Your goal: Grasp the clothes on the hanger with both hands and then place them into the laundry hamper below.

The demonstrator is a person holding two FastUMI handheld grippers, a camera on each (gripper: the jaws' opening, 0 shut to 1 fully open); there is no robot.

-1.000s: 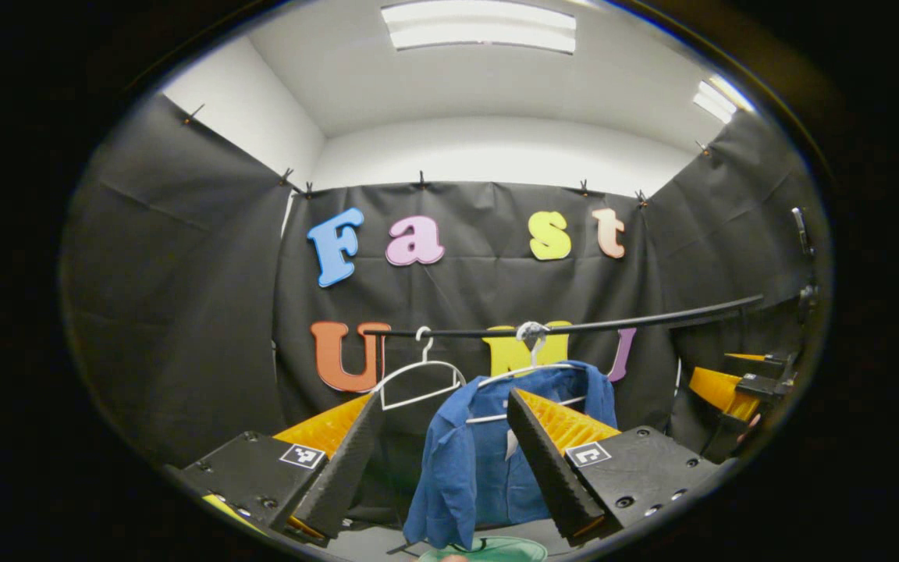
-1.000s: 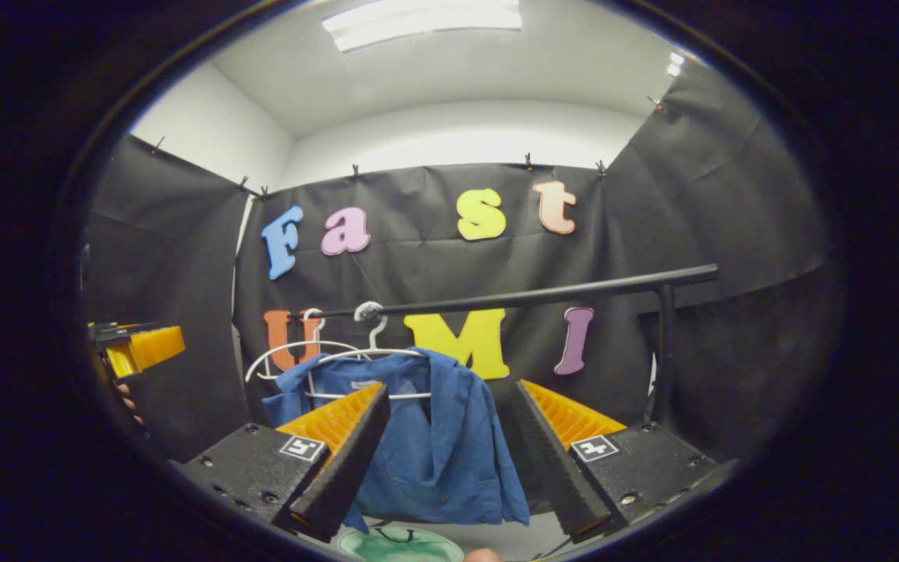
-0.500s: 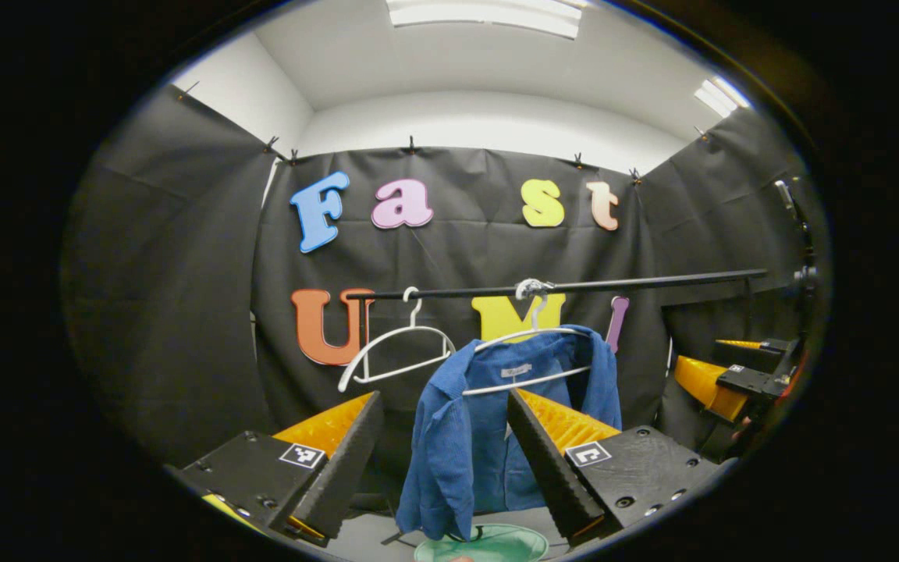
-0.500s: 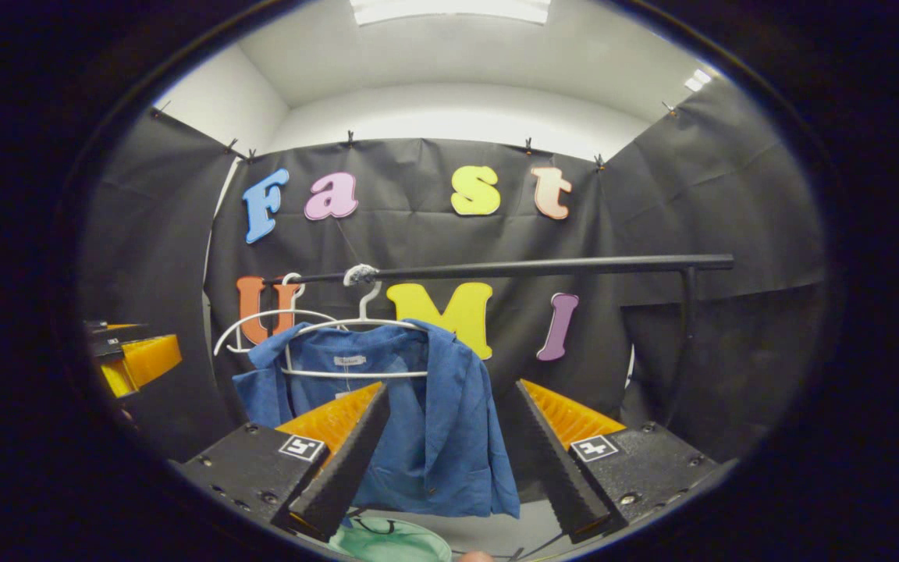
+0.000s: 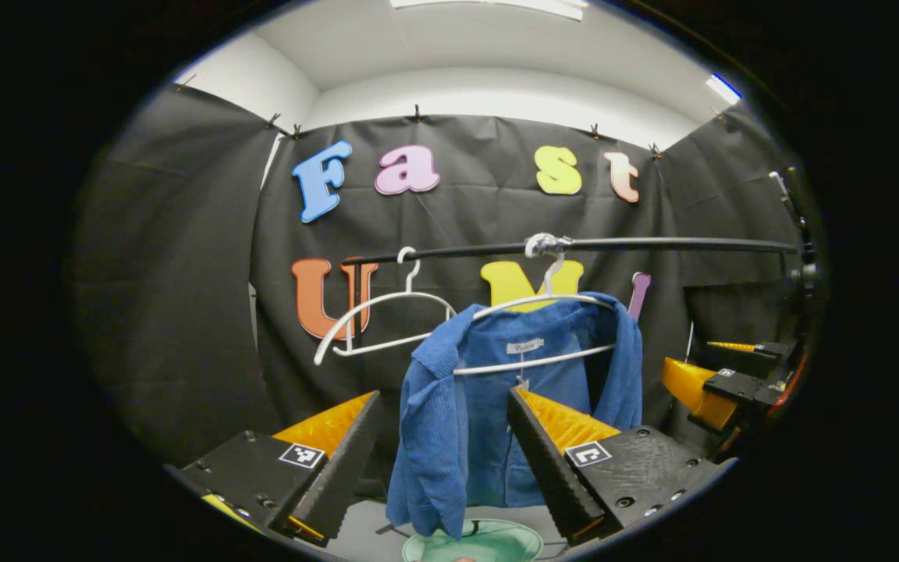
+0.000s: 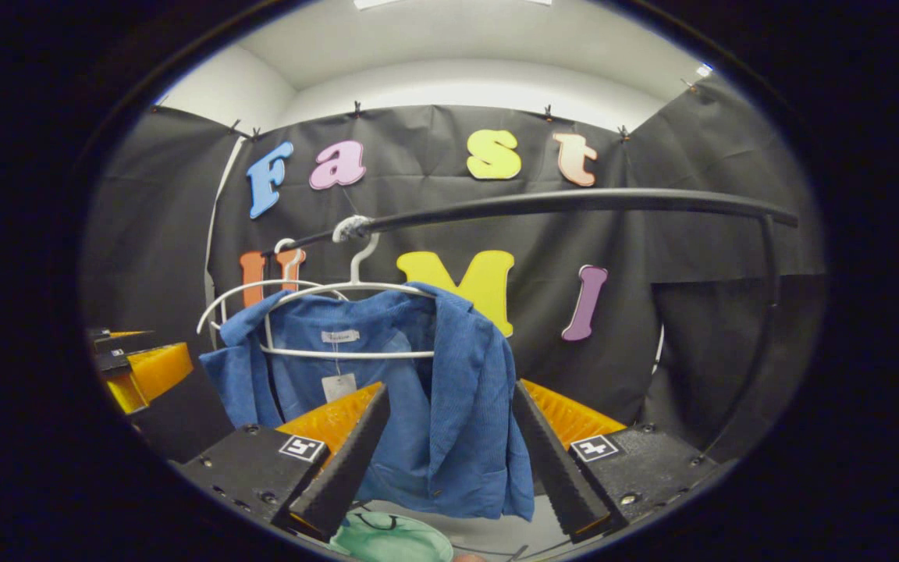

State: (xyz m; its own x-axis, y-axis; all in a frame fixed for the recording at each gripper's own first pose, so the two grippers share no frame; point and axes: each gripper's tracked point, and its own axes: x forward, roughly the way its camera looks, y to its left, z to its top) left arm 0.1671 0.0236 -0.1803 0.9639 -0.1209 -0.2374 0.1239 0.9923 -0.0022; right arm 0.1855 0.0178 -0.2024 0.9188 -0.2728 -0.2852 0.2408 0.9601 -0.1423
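Left gripper (image 5: 442, 460) is hanging with its fingers spread wide and nothing between them, pointing at the near left side of the blue jacket (image 5: 496, 406), which is draping from a white hanger (image 5: 543, 312) on the black rail (image 5: 652, 244). Further left on that rail, an empty white hanger (image 5: 387, 324) is sitting just beside the loaded one. Below the jacket's hem, the green laundry hamper (image 5: 488, 542) is peeking in at the near edge. Moving right, the right gripper (image 6: 449, 460) is likewise gaping wide and gripping nothing, facing the jacket's right front panel.

Risk, as I am judging it: if the 2 grippers are closing at uneven heights or pulling down rather than lifting the collar clear, the hanger may be dragged off the rail with the cloth, or swing into the empty hanger and tangle. A pinch on only 1 thin layer could slip, dropping the jacket beside the hamper.

A neck label (image 6: 339, 336) and a hanging tag (image 6: 338, 387) are showing, both too small to read. Small square markers are sitting on each gripper body.
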